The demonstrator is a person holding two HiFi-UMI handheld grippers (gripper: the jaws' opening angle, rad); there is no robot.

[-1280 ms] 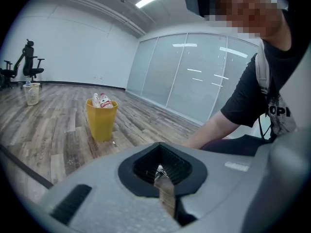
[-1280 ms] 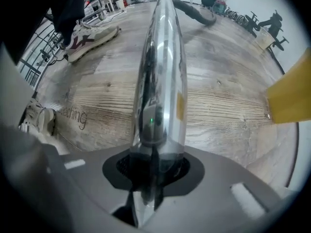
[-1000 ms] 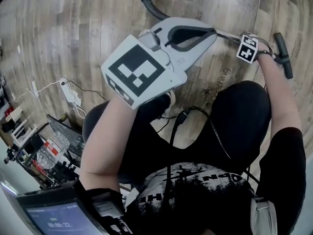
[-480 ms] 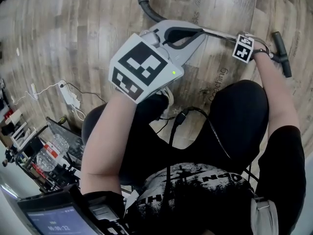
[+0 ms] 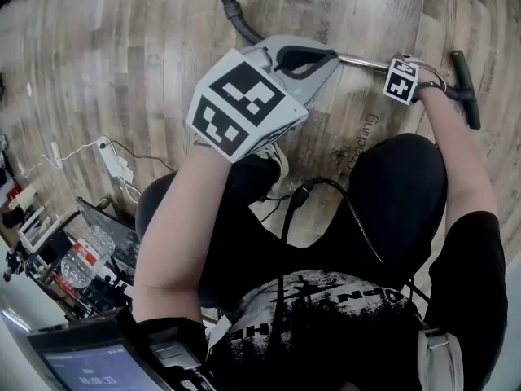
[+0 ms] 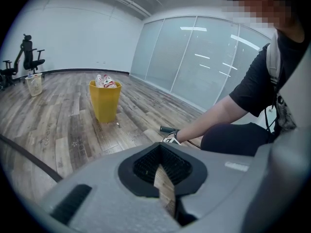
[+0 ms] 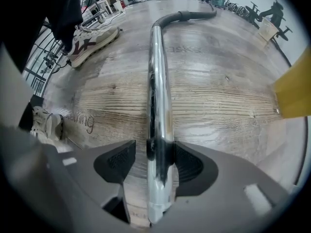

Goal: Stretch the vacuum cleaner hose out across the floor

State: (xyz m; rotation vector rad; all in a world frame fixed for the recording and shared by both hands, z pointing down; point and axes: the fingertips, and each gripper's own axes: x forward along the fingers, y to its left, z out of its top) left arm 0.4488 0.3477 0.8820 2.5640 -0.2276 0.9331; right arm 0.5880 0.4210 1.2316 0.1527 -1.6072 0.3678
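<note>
Right tool (image 7: 158,165): points straight down over the chrome tube (image 7: 158,81). Its jaws have just been opening and now stand wide. The tube runs between them with one pad clear of it, so there is no grip. The right arm is stretched out, wrist above the tube.

Left tool (image 6: 164,178): jaws closed together, nothing between them. It tilts downward on a forearm extended forward, tips near the tube's hose end; contact cannot be told.

Hose (image 5: 224,2): black, joins that end of the tube and curves away across the wood floor (image 5: 122,55).

A black cross-piece (image 5: 464,88) caps the tube's other end, just past the right tool. The yellow bin (image 6: 104,101) stands well apart from the tube.
</note>
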